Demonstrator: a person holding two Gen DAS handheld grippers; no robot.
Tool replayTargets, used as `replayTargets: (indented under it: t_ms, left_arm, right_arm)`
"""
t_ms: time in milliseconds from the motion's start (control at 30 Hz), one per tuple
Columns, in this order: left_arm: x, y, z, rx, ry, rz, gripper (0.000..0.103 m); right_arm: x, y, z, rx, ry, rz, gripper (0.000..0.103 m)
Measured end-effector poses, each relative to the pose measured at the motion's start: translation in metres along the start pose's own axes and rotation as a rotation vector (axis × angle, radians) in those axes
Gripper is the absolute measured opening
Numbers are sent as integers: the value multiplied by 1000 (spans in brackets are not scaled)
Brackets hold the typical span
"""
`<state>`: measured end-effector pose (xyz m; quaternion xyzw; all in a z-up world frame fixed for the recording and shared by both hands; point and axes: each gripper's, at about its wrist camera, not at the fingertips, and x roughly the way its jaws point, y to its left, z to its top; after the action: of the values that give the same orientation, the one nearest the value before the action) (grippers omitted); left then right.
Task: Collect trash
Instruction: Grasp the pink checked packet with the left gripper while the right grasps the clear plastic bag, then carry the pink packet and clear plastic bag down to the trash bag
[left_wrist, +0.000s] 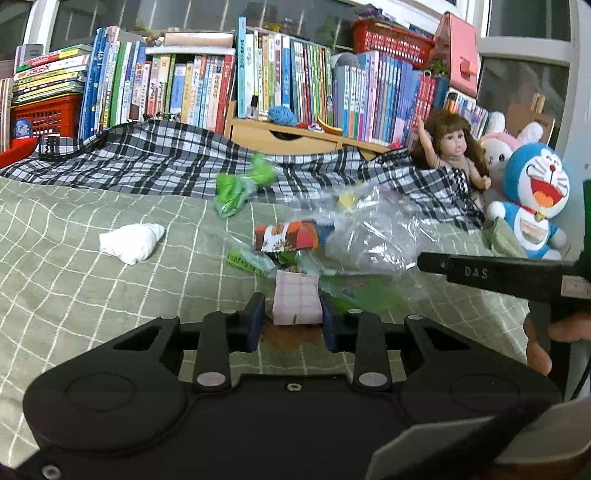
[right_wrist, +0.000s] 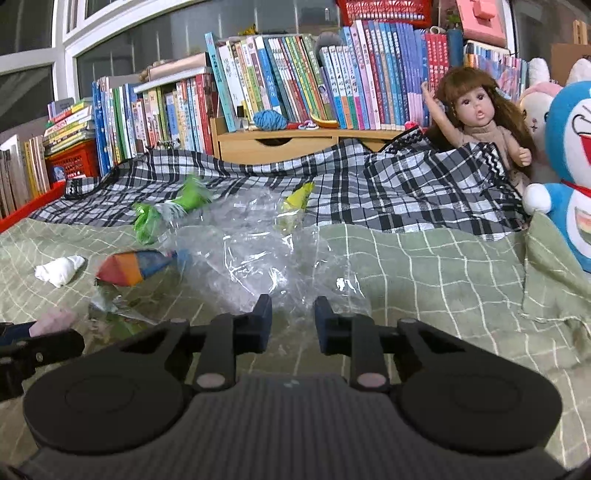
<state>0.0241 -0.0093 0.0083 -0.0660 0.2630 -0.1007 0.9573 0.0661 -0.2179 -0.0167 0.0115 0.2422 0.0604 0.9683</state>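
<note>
Your left gripper is closed, fingers clamped on something pink. Your right gripper is parted, fingers level and low. Your right hand grips its handle.

Pink checked paper wad: folded, upright, lower centre of left-wrist frame.
Clear plastic bag: crumpled, glossy, mid-frame in right-wrist view.
Red-orange printed wrapper: lying sideways, centre, touching bag's left edge.
Green wrapper: twisted, above centre.
White tissue ball: crumpled, left of centre, apart from pile.
Yellow wrapper: small, tilted, above bag.
</note>
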Motion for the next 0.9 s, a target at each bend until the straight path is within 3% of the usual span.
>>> replayTargets:
  t_ms: [400, 900]
  left_arm:
    - [-45, 4, -1, 12, -56, -5, 30]
    - [-85, 2, -21, 60, -56, -25, 30]
  right_arm:
    - [-63, 4, -8, 10, -106, 14, 27]
    - [-117, 20, -33, -13, -124, 73, 27]
